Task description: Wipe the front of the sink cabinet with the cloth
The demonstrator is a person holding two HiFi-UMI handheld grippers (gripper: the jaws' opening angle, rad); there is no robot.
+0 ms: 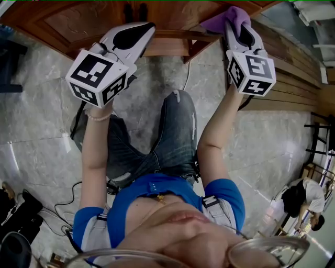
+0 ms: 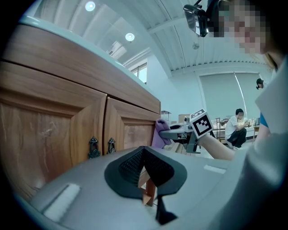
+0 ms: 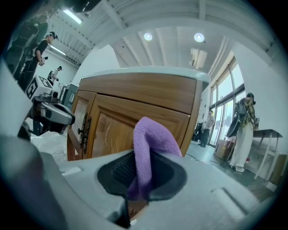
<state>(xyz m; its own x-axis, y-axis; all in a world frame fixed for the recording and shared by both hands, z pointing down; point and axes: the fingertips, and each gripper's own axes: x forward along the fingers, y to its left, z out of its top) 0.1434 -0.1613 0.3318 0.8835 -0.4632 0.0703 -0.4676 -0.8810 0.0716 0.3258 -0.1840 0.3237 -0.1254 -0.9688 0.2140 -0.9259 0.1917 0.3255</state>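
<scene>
Jaws of the left gripper (image 2: 143, 156) stood pressed together with nothing held between the ribbed black pads, while those of the right gripper (image 3: 143, 167) were clamped on a folded purple terry cloth (image 3: 152, 134), which rose above the pads in a rounded hump. From the head view, both grippers were raised toward the brown wooden sink cabinet (image 1: 78, 21), the left gripper (image 1: 147, 29) aimed at the middle of the front, just below the two dark metal door handles (image 1: 135, 10), and the right gripper (image 1: 236, 27) well apart from it, toward the cabinet's right end. The cloth (image 1: 226, 19) lay at the right-hand door, by its outer frame; the left gripper view showed the cloth (image 2: 160, 131) against that edge of the cabinet (image 2: 54, 126), though actual contact could not be confirmed. The handles (image 2: 101, 146) hung side by side where the two panelled doors met. The right gripper view showed the panelled door (image 3: 117, 130) directly behind the cloth and a pale countertop rim (image 3: 148, 72) above. The operator was seated low on a grey marbled tile floor (image 1: 47, 110), wearing blue jeans (image 1: 167, 141). A seated bystander (image 2: 237, 128) was noted in the background.
</scene>
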